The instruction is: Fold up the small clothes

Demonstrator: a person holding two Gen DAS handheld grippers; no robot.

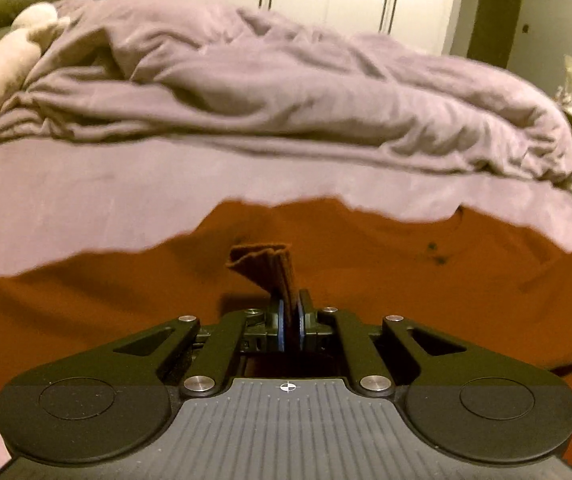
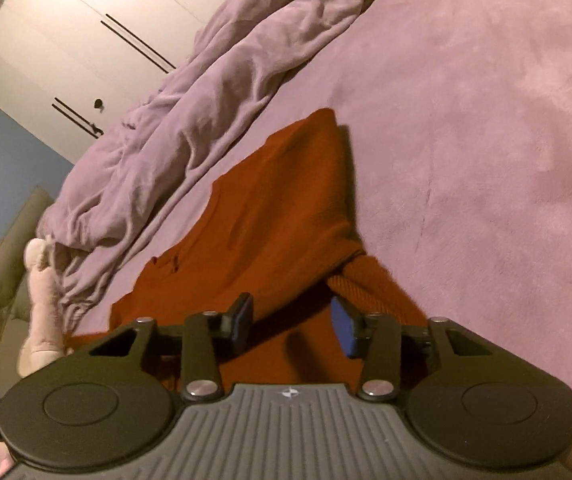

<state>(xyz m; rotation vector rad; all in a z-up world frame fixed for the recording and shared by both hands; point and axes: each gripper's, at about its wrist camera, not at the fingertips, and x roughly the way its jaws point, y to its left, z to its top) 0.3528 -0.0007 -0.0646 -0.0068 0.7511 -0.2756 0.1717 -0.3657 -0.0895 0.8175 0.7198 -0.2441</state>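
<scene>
Rust garment (image 1: 366,264) edge pinched in left tool (image 1: 291,322); right tool (image 2: 292,326) spread.

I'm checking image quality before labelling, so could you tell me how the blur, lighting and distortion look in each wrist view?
Left wrist view: dim, warm light; rust-coloured garment edge and rumpled duvet smeared by blur, left gripper sharp. Right wrist view: tilted, fisheye-curved wardrobe doors, soft bedsheet, right gripper crisp.

Bed (image 1: 86,200), mauve sheet; rust-orange garment (image 1: 366,272) spread on it, crumpled duvet (image 1: 286,92) bunched beyond
</scene>
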